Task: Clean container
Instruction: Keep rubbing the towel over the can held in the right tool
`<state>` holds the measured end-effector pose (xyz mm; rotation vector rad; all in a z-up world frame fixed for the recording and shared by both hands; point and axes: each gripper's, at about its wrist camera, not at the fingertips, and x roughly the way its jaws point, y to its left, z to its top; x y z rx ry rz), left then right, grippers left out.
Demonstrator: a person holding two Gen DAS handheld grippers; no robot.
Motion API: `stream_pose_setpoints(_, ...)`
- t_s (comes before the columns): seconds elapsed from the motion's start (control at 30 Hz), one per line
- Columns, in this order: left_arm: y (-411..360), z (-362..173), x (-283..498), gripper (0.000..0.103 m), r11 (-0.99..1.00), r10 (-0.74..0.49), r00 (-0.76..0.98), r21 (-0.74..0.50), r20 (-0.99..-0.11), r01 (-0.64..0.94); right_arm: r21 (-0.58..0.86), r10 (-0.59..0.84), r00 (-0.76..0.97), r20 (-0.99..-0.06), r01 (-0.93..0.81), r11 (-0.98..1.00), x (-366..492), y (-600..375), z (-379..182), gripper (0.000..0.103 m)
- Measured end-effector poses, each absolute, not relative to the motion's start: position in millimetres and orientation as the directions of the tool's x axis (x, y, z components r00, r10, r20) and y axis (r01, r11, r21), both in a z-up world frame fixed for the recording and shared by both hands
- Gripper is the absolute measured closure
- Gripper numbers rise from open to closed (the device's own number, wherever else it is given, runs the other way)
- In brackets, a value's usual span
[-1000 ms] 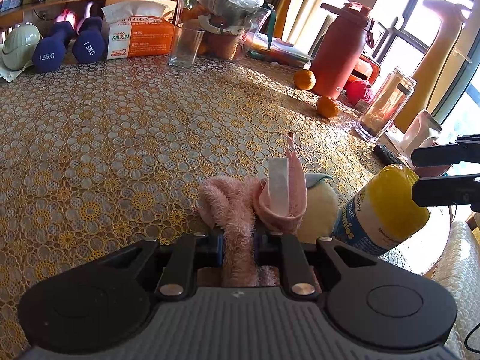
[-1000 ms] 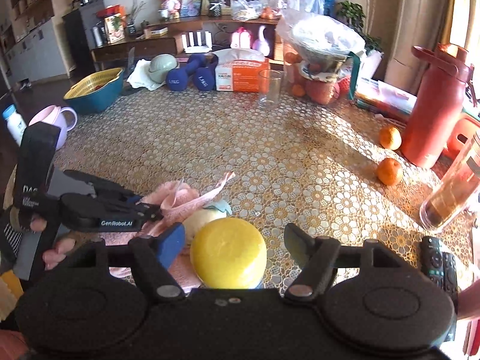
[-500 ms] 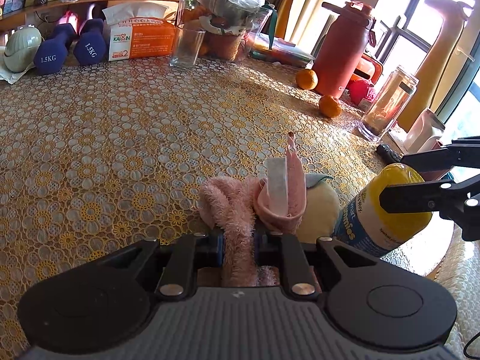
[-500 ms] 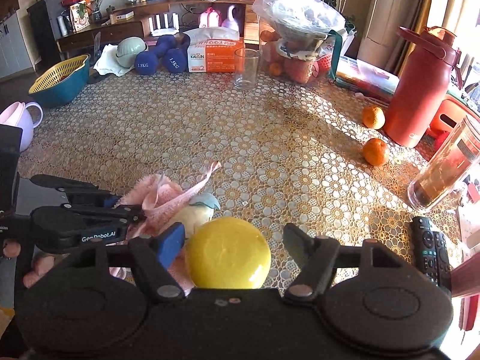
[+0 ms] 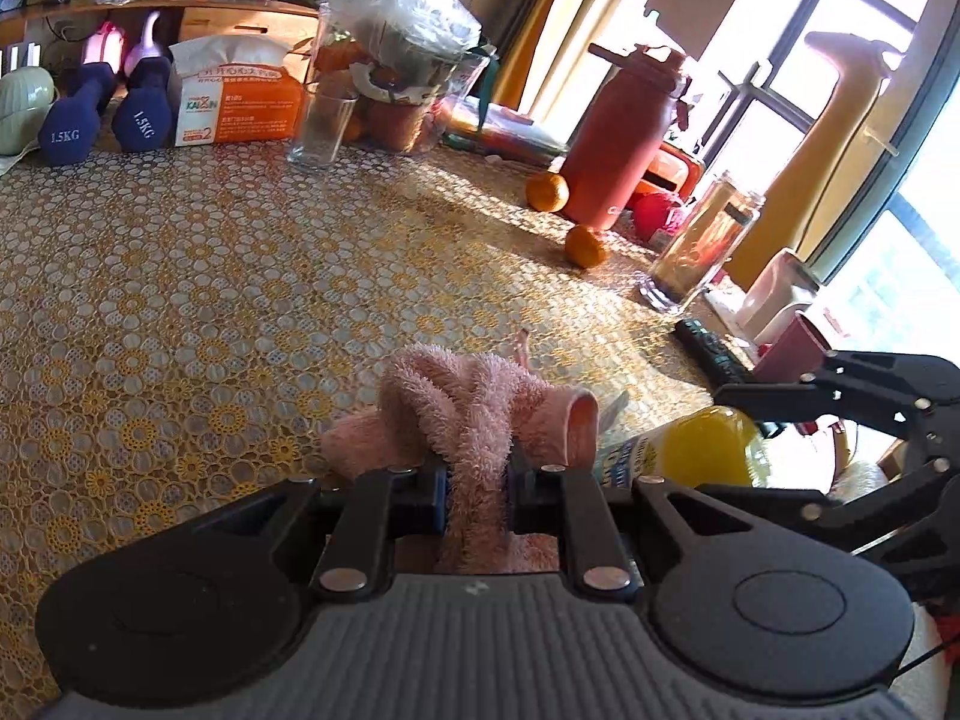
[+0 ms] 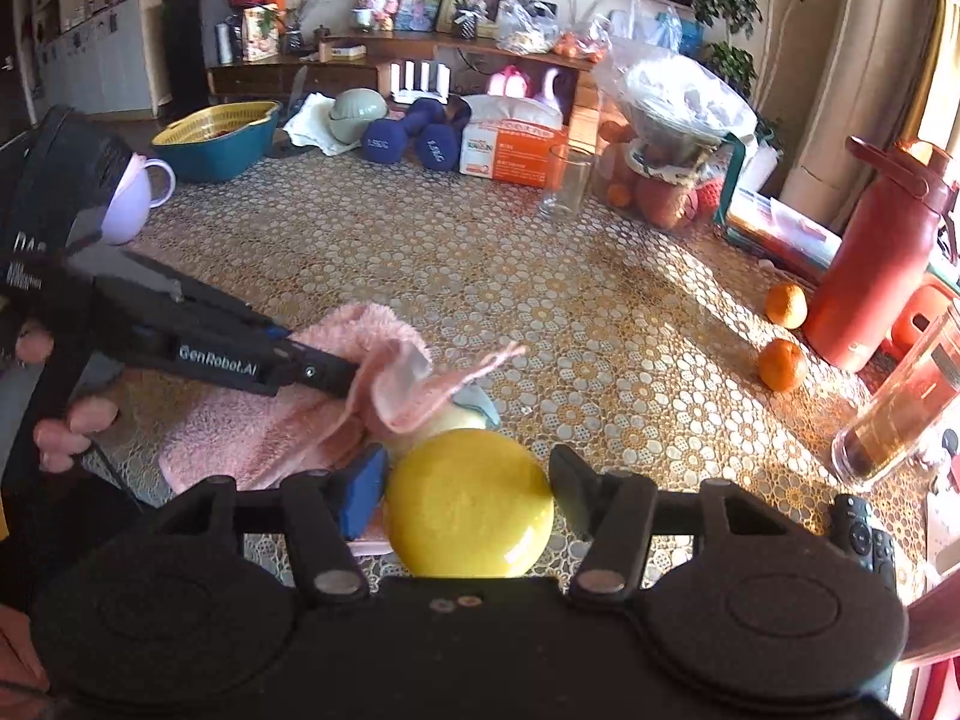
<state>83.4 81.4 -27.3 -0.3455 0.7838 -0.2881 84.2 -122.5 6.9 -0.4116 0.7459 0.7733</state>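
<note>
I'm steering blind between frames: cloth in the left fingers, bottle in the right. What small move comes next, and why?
Probably bring the pink cloth in the left gripper right, onto the side of the bottle. The right gripper holds the bottle at its yellow cap, and the cloth lies bunched just beside it; whether they touch is unclear.

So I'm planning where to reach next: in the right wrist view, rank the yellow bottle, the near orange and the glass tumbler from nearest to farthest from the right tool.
1. Yellow bottle, between its fingers.
2. Near orange, right.
3. Glass tumbler, far, centre.

Home living room; lace-covered table, dumbbells, tissue box, framed photos on sideboard
</note>
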Motion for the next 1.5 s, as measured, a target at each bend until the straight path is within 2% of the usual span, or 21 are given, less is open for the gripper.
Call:
stream_pose_setpoints(0.23,45,21,75,0.086,0.833,-0.532,0.667,-0.462,-0.522,0.302,-0.123,0.537,0.496,-0.682,-0.802,0.584,69,-133,2,0.045)
stream_pose_setpoints(0.37,18,29,82,0.086,0.825,-0.558,0.649,-0.431,-0.517,0.366,-0.137,0.548,0.499,-0.671,-0.810,0.570,67,-132,1,0.045)
stream_pose_setpoints(0.5,6,12,100,0.086,0.855,-0.515,0.638,-0.395,-0.573,0.336,-0.158,0.554,0.501,-0.665,-0.819,0.552,64,-131,-1,0.045)
stream_pose_setpoints(0.63,20,-4,112,0.087,0.864,-0.491,0.638,-0.424,-0.593,0.270,-0.155,0.559,0.498,-0.663,-0.822,0.548,65,-132,-1,0.045)
stream_pose_setpoints(0.8,34,-34,128,0.087,0.872,-0.474,0.584,-0.445,-0.659,0.205,-0.172,0.566,0.498,-0.657,-0.830,0.530,62,-132,-3,0.045)
stream_pose_setpoints(0.9,46,-50,132,0.087,0.853,-0.495,0.568,-0.494,-0.658,0.170,-0.161,0.570,0.495,-0.656,-0.829,0.535,63,-134,-3,0.045)
stream_pose_setpoints(1.1,54,-46,123,0.087,0.850,-0.494,0.579,-0.501,-0.648,0.164,-0.155,0.576,0.488,-0.656,-0.834,0.530,64,-136,-2,0.044)
stream_pose_setpoints(1.5,48,8,91,0.086,0.808,-0.558,0.636,-0.523,-0.533,0.271,-0.175,0.568,0.501,-0.653,-0.829,0.531,61,-130,-3,0.044)
